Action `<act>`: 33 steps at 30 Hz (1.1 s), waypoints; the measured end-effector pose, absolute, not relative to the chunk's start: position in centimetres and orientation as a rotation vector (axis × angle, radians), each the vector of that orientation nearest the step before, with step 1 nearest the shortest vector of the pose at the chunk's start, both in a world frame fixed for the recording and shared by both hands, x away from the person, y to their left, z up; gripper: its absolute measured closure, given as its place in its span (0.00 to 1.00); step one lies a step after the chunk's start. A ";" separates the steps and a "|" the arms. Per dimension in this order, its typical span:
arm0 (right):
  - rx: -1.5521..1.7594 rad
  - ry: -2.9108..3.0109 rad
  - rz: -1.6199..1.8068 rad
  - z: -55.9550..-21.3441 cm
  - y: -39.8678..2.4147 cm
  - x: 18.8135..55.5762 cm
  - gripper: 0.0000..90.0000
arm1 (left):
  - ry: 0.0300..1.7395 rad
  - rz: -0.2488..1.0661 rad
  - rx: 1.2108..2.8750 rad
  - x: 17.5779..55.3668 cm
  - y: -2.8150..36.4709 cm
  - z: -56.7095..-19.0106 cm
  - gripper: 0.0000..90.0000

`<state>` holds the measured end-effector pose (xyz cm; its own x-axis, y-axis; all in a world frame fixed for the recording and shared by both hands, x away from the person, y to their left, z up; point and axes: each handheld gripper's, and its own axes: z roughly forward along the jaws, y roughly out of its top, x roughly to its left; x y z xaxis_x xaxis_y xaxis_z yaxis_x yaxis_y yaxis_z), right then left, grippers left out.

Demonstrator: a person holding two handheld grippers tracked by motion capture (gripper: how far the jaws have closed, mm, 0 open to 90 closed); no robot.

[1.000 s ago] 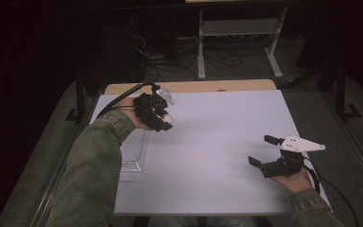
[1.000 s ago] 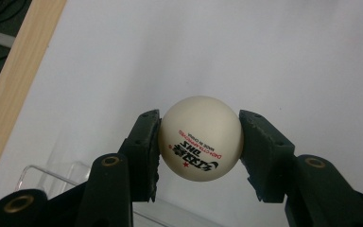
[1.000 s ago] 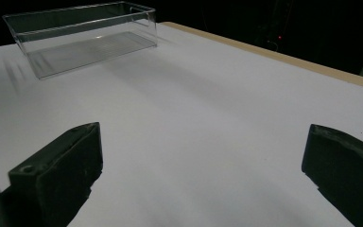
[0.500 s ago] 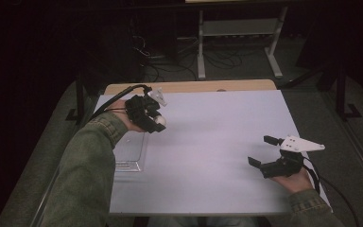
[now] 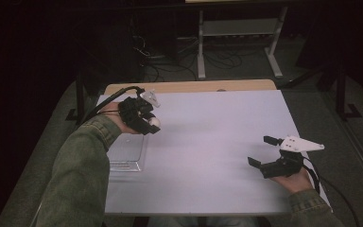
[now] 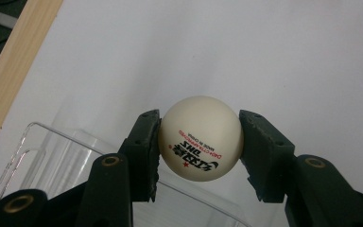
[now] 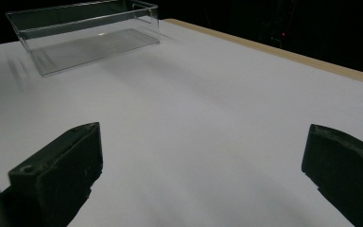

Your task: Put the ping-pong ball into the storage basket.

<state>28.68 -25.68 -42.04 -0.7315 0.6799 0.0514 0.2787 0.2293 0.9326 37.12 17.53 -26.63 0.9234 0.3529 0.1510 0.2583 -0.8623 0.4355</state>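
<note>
A white table with a wooden far edge stands in a dark room. Behind it, a pale metal stand rises from a grey floor, with cables tangled beside it.

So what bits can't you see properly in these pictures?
- White table-tennis ball: in the high view it is a small pale dot, its red and black print too small to read.
- Clear plastic tray: in the high view the green sleeve covers its left side; in the left gripper view the jaws hide its near part.
- Right gripper: its own view's bottom edge cuts off the jaws.
</note>
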 end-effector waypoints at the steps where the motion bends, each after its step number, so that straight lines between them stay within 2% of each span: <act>1: 0.887 2.143 1.505 -42.0 -25.7 28.7 0.00 | 0.444 0.318 2.671 37.1 17.6 -26.6 0.57; 33: 0.881 2.160 1.491 -42.2 -25.5 28.8 0.00 | 0.559 0.336 2.675 36.0 21.9 -27.7 0.56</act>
